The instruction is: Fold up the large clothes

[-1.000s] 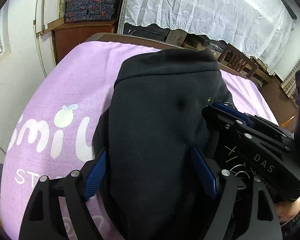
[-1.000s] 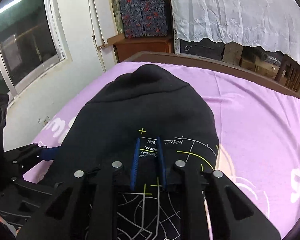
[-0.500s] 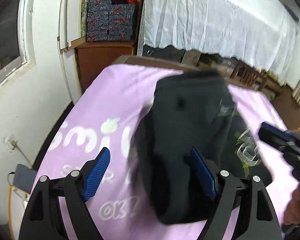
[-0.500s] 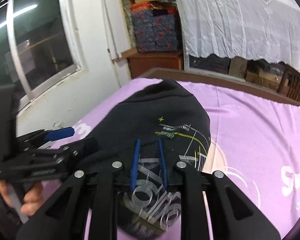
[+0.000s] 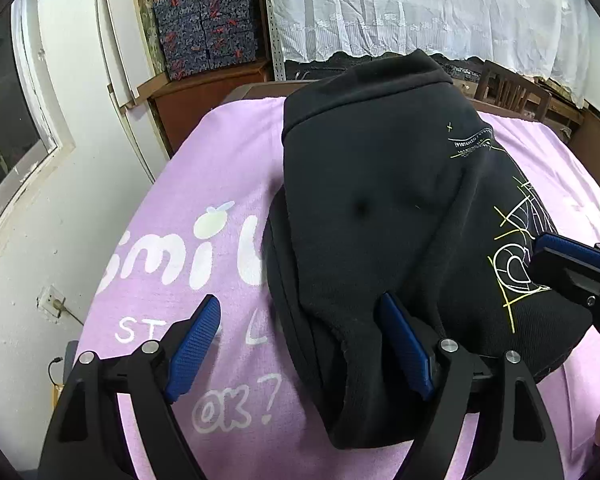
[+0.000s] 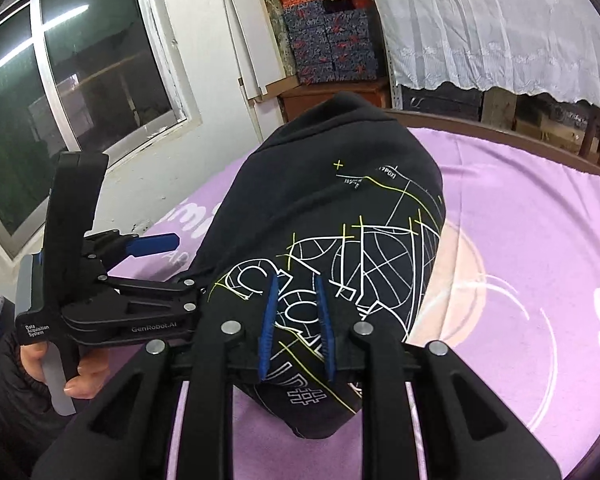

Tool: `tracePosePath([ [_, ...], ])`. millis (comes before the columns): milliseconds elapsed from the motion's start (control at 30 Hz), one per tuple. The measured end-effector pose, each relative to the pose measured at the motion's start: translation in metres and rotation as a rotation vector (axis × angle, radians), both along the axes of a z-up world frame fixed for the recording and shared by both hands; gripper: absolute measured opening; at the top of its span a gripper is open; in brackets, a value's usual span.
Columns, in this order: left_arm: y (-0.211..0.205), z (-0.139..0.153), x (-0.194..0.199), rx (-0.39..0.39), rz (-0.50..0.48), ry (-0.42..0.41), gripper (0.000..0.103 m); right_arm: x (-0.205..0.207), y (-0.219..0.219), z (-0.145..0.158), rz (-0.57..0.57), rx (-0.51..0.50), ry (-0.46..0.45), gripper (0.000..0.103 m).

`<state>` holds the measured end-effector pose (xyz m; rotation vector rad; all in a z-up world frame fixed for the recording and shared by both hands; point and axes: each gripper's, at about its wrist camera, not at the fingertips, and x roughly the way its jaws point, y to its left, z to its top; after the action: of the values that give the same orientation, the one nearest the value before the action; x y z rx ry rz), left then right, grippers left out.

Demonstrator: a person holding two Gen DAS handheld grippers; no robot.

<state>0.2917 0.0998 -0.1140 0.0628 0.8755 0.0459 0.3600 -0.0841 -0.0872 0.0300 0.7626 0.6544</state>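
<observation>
Left wrist view: nearest us, our left tool [image 5: 300, 344] stands wide open with its blue pads [image 5: 192, 348] well apart. The near edge of the black sweatshirt [image 5: 380, 220] lies between them, but neither pad presses it, so we judge this tool has hold of nothing. Its right pad sits against a raised fold of cloth.

Beyond it, the sweatshirt rests folded in a compact bundle on the purple blanket [image 5: 204, 184] of the bed, printed side up on the right, hem band at the far end. We judge the fold largely done and the bundle left lying for a final adjustment.

In the right wrist view, our right tool [image 6: 296, 320] is nearly closed, pads narrowly apart over the printed graphic [image 6: 360, 264]. We cannot tell whether cloth is pinched between them. The left tool [image 6: 140, 248] appears here from the side, held level by the left hand [image 6: 80, 376] at the bundle's left edge, fingers pointing across it.

Farthest stand stacked patterned boxes [image 6: 332, 48] and a lace curtain [image 6: 500, 28].
</observation>
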Motion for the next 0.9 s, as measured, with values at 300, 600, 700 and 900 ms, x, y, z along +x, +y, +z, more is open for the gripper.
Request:
tracePosePath([
  [300,0.0,0.001,0.0,0.001,0.003,-0.012,0.081,-0.001,-0.001,0.0,0.0,-0.009,-0.012,0.018],
  [600,0.008,0.013,-0.004,-0.06,0.003,-0.042,0.082,-0.001,-0.004,0.002,-0.003,0.01,-0.005,0.019],
  [700,0.031,0.023,-0.005,-0.243,-0.01,-0.057,0.085,0.0,-0.009,0.005,-0.011,0.033,0.008,0.028],
  [900,0.068,-0.002,0.015,-0.648,-0.039,0.082,0.093,0.004,-0.04,0.02,-0.099,0.105,-0.002,0.084],
])
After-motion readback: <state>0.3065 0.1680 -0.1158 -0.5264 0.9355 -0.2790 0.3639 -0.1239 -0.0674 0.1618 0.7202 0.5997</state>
